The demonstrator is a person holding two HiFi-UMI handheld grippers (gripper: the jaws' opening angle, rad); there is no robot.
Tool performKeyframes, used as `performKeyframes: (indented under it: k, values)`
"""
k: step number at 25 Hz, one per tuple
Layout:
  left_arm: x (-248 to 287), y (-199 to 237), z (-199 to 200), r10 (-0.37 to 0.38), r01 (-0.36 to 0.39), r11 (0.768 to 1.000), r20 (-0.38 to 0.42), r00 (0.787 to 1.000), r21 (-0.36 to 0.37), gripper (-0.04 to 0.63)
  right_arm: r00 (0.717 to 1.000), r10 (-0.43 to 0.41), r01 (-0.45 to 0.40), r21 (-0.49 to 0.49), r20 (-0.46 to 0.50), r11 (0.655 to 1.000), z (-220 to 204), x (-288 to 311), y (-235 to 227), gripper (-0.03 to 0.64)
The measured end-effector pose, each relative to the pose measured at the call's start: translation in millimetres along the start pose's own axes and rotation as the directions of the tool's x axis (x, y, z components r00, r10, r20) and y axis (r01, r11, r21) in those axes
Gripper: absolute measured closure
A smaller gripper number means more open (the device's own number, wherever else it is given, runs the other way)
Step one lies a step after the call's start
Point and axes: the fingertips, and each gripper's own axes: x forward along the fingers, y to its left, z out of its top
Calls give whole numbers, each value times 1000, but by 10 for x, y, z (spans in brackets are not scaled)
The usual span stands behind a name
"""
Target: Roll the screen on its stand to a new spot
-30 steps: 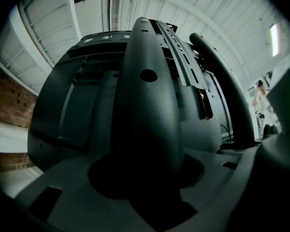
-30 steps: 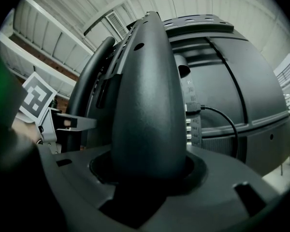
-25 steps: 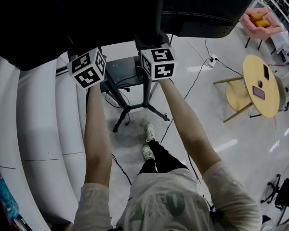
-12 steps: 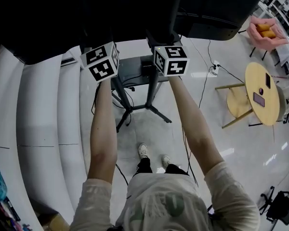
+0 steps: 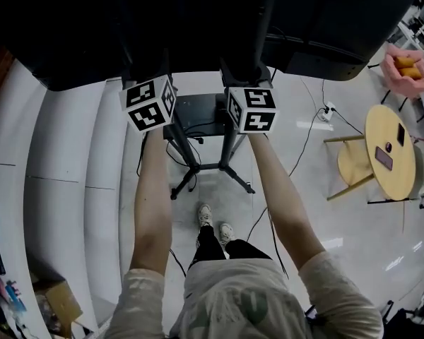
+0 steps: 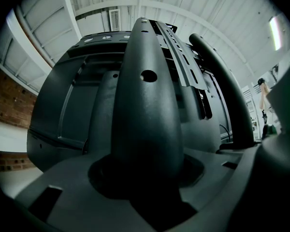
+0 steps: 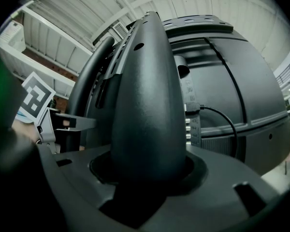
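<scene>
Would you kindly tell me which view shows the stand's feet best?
The head view: the feet spread over the floor beneath the screen. The left and right gripper views each look up along a post at the screen's back, so the feet fall outside both.

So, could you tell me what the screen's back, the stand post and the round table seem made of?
The screen's back: matte black moulded plastic, by its ribs and seams. The stand post: probably painted metal, finely textured with a drilled hole. The round table: pale wood, or a wood-look top.
</scene>
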Motion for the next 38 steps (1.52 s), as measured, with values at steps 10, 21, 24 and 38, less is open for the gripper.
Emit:
performKeyframes:
  k: [10,21,24,38]
  values:
    - [-1035,-48,56,2,-2,1000,3,1000,-5,380,1000,4,-4,-5,4,1000,66,-897,477,414]
    - [-2132,-175,132,-3,3,1000,-1,1000,-4,380,1000,-10,10,0,7,1000,147,-1943,936,414]
    - [-2441,-227,155,-5,5,1000,0,1000,-2,380,1000,-13,13,0,10,1000,172,-2246,1053,414]
    - [-3732,-382,243,2,-2,1000,2,1000,-5,380,1000,-9,9,-5,9,1000,268,-3434,1577,414]
